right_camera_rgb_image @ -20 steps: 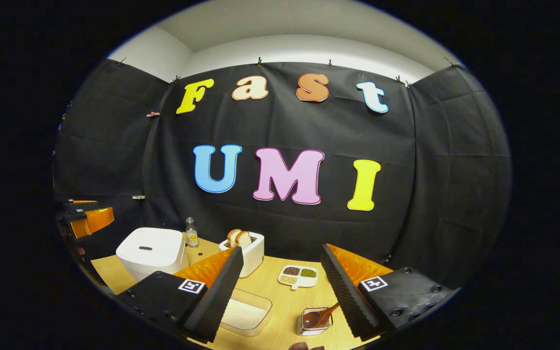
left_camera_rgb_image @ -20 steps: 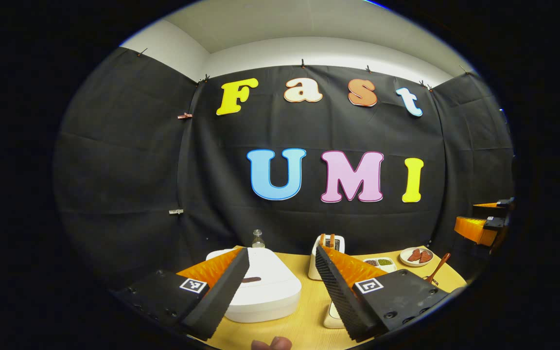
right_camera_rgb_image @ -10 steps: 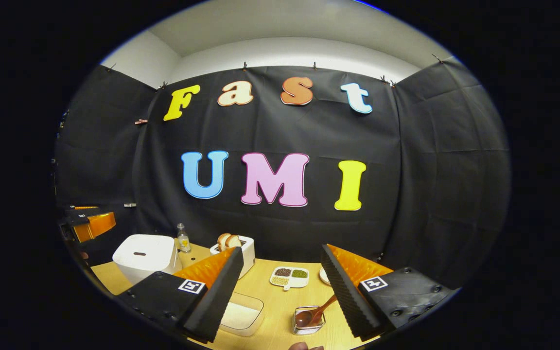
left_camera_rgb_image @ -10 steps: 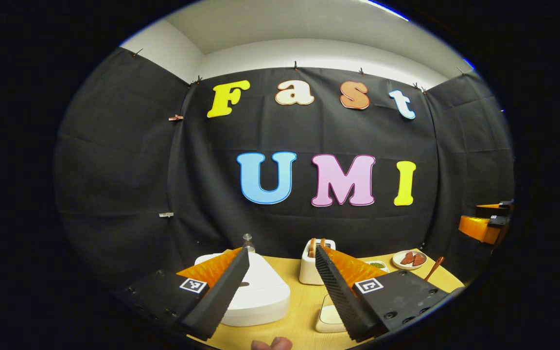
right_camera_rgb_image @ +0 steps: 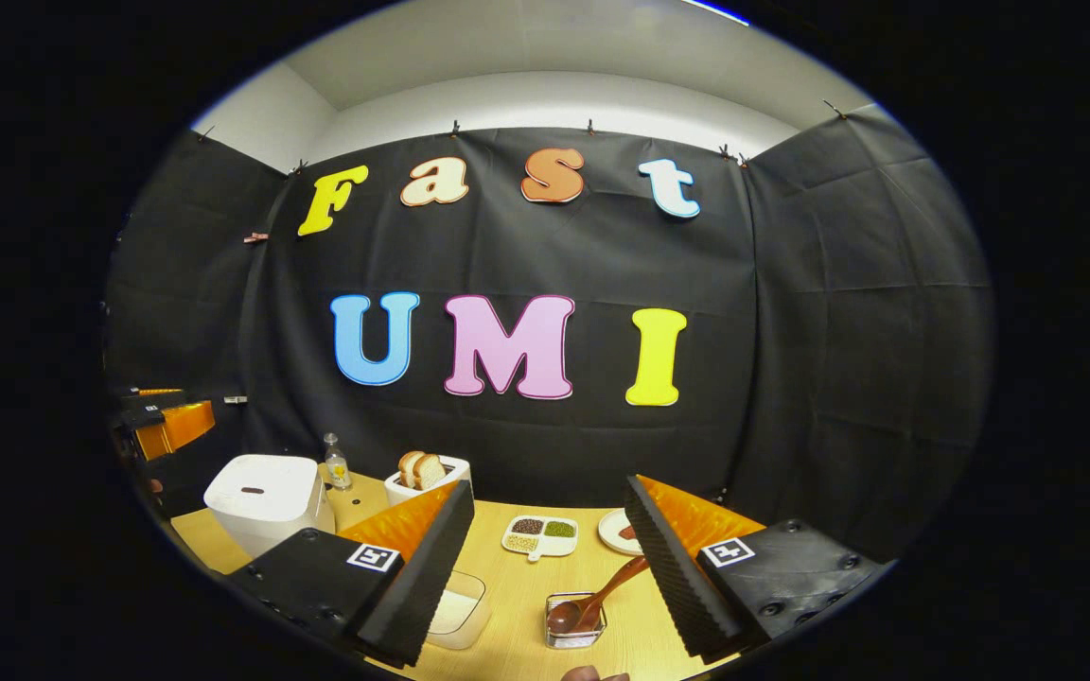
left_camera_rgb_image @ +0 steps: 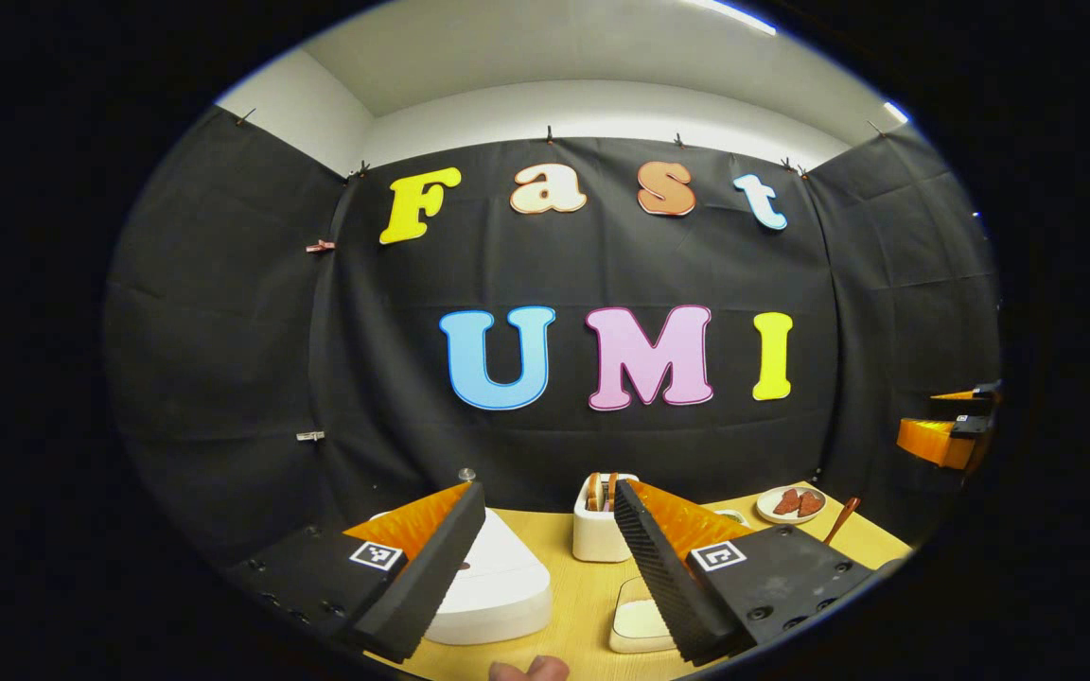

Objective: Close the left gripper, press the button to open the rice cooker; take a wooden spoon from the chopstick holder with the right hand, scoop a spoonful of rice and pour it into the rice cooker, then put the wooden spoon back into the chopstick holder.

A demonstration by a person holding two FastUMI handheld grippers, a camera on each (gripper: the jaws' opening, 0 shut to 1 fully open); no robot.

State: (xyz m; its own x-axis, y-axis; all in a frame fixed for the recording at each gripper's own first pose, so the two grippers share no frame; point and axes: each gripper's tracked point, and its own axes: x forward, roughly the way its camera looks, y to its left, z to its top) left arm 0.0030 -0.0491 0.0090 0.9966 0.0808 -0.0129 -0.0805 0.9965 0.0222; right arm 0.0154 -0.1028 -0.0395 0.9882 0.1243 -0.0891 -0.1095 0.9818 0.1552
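On the wooden table [right_camera_rgb_image: 526, 591] sits the white rice cooker [right_camera_rgb_image: 261, 497], at the far left, with its lid down. Above the table, the left gripper [left_camera_rgb_image: 545, 558] hangs with its jaws spread wide and nothing between them. Its fingers touch nothing. Past them lie the rice cooker and a clear box of rice [left_camera_rgb_image: 638, 624]. The right gripper [right_camera_rgb_image: 550, 563] also hangs in the air, jaws spread wide and empty. Between its fingers, lower down, the wooden spoon [right_camera_rgb_image: 592, 601] leans in the small clear chopstick holder [right_camera_rgb_image: 573, 632]. Just left of the holder is the rice box. Farther back stand a toaster [right_camera_rgb_image: 427, 478] with bread, a small bottle [right_camera_rgb_image: 337, 463], a dish of beans [right_camera_rgb_image: 540, 536] and a plate [right_camera_rgb_image: 619, 532].
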